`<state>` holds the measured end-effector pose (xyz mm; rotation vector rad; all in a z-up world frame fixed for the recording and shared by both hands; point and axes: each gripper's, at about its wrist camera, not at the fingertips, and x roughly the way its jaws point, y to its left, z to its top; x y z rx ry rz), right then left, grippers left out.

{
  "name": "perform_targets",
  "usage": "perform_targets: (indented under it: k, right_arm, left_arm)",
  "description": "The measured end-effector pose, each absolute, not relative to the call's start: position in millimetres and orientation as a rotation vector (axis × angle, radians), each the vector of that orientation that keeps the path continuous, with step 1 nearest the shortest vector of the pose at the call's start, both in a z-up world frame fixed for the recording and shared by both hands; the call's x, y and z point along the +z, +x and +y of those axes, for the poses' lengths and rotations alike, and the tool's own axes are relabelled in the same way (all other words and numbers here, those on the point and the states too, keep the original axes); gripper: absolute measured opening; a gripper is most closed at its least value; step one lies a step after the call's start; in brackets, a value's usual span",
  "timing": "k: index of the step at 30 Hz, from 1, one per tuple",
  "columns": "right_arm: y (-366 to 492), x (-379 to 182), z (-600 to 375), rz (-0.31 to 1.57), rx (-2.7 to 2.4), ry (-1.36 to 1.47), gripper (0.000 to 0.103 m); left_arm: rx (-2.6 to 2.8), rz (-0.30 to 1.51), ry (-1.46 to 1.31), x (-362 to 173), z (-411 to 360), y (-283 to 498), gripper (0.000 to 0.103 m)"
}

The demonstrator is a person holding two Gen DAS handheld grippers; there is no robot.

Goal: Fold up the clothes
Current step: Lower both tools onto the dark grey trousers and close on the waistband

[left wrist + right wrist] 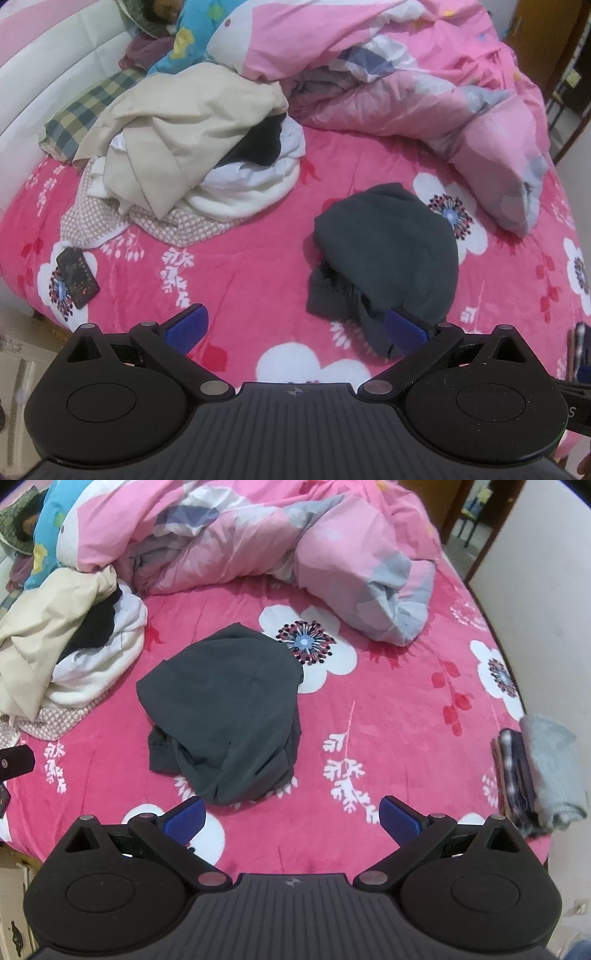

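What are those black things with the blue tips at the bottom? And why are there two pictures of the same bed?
Those are grabbing tools that a person holds, one in each hand. Each has a camera looking out along its two blue fingers, which gives two pictures. One shows the left hand-held gripper, the other the right hand-held gripper. Both are open and hold nothing. On the pink flowered bedspread lies a crumpled dark grey garment, waiting to be folded. Left of it is a pile of clothes, behind it a rumpled pink quilt, and at the right edge a small folded stack.
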<state>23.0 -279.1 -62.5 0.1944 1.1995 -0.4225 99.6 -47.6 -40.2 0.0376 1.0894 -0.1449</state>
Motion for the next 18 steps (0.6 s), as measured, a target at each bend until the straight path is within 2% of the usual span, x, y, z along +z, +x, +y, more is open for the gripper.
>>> perform_targets:
  k: [8, 14, 18]
  right_arm:
    - [52, -114, -325, 1.232, -0.299, 0.218, 0.102]
    - [63, -153, -330, 1.082, -0.165, 0.126, 0.102]
    - [72, -181, -317, 0.978, -0.028, 0.026, 0.102]
  left_arm:
    - [-0.055, 1.051, 0.005, -67, -75, 111, 0.103]
    - [0.019, 1.081, -0.031, -115, -65, 121, 0.103]
    - [0.017, 1.102, -0.029, -165, -54, 126, 0.103]
